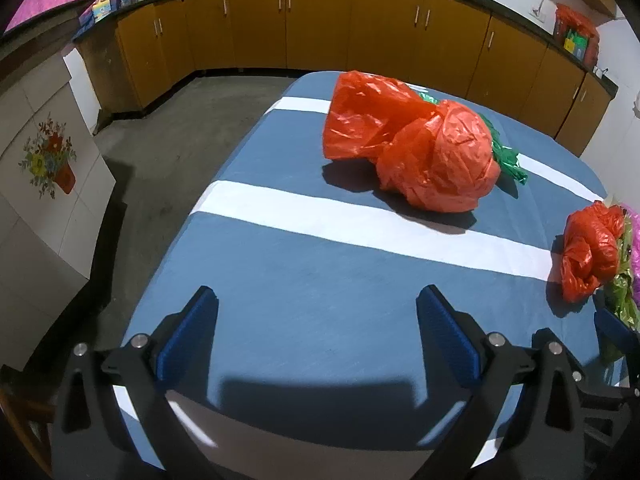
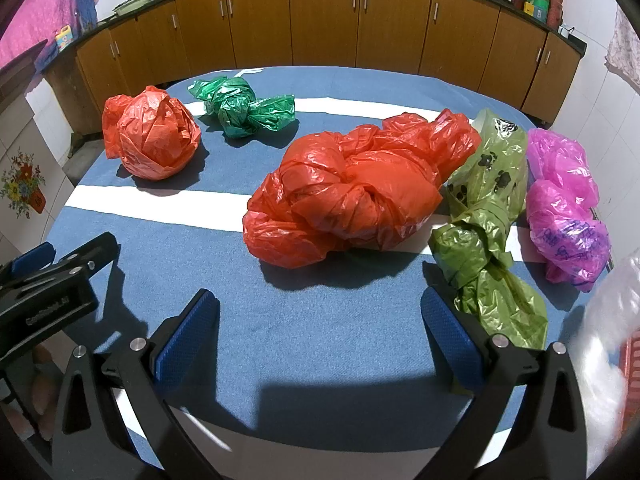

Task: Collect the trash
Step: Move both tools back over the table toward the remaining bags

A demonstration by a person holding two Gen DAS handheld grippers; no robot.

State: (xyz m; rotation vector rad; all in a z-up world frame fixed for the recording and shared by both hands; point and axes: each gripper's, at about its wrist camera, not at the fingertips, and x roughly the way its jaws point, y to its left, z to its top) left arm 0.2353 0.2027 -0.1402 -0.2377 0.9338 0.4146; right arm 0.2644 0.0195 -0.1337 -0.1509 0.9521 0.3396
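Several knotted plastic trash bags lie on a blue cloth with white stripes (image 2: 320, 328). In the right wrist view a large red bag (image 2: 344, 196) sits straight ahead, an olive-green bag (image 2: 484, 220) and a pink bag (image 2: 564, 204) lie to its right, and a round red bag (image 2: 150, 140) and a dark green bag (image 2: 242, 106) lie far left. My right gripper (image 2: 320, 312) is open with nothing between its fingers, just short of the large red bag. My left gripper (image 1: 316, 312) is open over bare cloth, and the round red bag (image 1: 412, 148) lies well ahead of it.
Brown cabinets (image 2: 320, 20) under a dark counter run along the back wall. The bare floor (image 1: 168, 148) drops off left of the table. A translucent white bag (image 2: 608, 320) and something red show at the right edge. The left gripper's body (image 2: 52, 284) is at lower left.
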